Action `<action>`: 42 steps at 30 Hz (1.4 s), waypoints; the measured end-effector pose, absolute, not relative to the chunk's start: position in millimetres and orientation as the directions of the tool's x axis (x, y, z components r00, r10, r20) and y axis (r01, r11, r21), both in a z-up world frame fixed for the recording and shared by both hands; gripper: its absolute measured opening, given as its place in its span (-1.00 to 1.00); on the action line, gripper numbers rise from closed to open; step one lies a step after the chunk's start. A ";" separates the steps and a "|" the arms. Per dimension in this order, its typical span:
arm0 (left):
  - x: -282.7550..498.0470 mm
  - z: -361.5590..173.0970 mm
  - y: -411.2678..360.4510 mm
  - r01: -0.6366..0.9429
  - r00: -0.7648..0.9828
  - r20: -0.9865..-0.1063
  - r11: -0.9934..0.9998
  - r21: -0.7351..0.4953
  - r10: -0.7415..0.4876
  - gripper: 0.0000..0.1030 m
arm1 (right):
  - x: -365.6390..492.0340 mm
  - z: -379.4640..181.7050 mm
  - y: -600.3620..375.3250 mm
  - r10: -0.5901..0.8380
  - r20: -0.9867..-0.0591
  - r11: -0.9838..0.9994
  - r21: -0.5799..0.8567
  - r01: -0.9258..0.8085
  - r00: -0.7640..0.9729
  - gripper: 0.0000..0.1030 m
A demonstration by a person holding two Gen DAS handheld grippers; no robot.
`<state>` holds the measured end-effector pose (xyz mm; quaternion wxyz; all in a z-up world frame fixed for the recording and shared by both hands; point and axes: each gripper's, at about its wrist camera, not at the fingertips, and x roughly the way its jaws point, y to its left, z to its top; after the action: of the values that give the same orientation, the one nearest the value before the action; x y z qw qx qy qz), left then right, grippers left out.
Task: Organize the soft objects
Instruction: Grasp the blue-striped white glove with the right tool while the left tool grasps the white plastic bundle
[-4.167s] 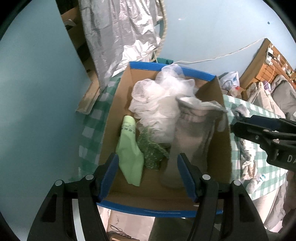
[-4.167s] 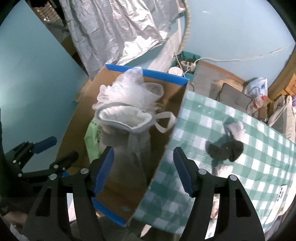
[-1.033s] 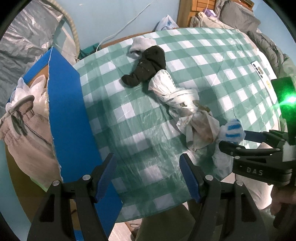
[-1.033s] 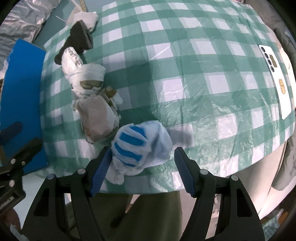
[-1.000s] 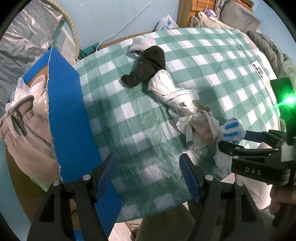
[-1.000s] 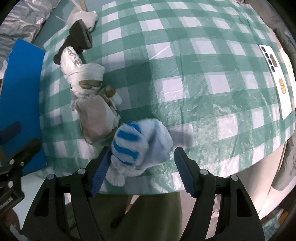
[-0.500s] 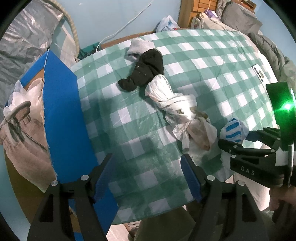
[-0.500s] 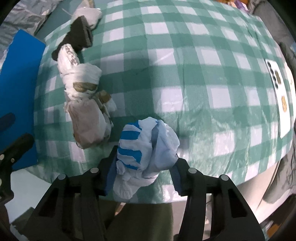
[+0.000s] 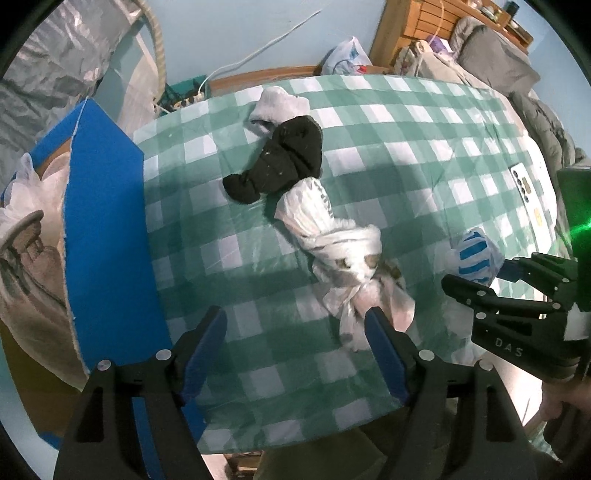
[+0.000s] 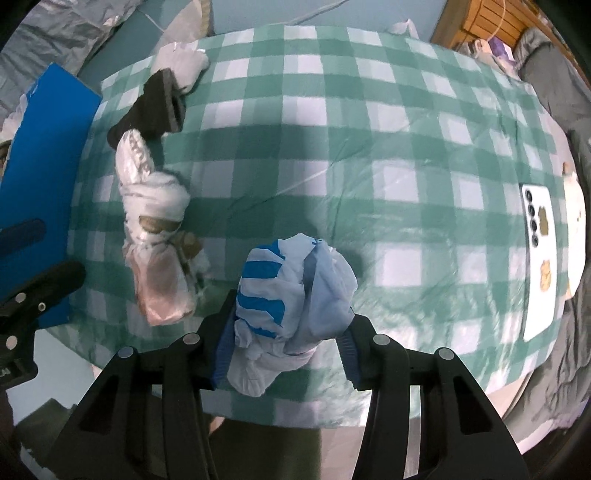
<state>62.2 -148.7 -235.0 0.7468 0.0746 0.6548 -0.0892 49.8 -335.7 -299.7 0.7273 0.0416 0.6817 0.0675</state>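
Note:
My right gripper (image 10: 286, 341) is shut on a blue-and-white striped cloth bundle (image 10: 295, 295), held just above the checked tablecloth near its front edge; the bundle also shows in the left wrist view (image 9: 476, 253). A twisted white plastic bag bundle (image 9: 341, 254) lies mid-table, also in the right wrist view (image 10: 155, 229). A black sock (image 9: 280, 162) lies behind it, on a pale grey sock (image 9: 277, 105). My left gripper (image 9: 295, 350) is open and empty, above the table's front edge. A cardboard box with blue edges (image 9: 107, 229) stands at the left, holding soft items.
A green-and-white checked tablecloth (image 10: 369, 147) covers the table. A white phone (image 10: 539, 254) lies near its right edge. Silver foil sheeting (image 9: 48, 74) hangs behind the box. Bedding and wooden furniture (image 9: 443, 33) stand at the back right.
My right gripper has closed on the striped bundle and lifted it slightly off the table. Both cameras have drawn back a little; earlier both grippers were over the box.

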 end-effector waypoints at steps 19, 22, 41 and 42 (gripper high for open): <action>93.2 -267.7 -164.4 0.036 0.066 -0.996 0.997 -0.064 -0.066 0.59 | 111.4 -298.5 -371.2 0.167 -0.984 0.968 0.152 -0.199 0.062 -0.08; 96.0 -274.8 -167.6 0.019 0.053 -0.997 0.998 -0.061 -0.062 0.59 | 119.5 -300.8 -369.9 0.169 -0.984 0.964 0.151 -0.220 0.062 -0.08; 99.8 -300.4 -185.3 -0.012 0.047 -0.999 1.000 -0.024 -0.023 0.01 | 131.3 -308.2 -364.2 0.187 -0.978 0.939 0.151 -0.310 0.088 -0.08; 99.0 -299.0 -187.0 -0.005 0.048 -0.999 1.000 -0.018 -0.018 -0.02 | 131.3 -306.6 -364.2 0.188 -0.978 0.937 0.150 -0.315 0.095 -0.08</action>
<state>99.0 -187.0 -299.0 0.7240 -0.0082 0.6897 -0.0045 131.3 -364.2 -306.6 0.7384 -0.0489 0.6507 0.1704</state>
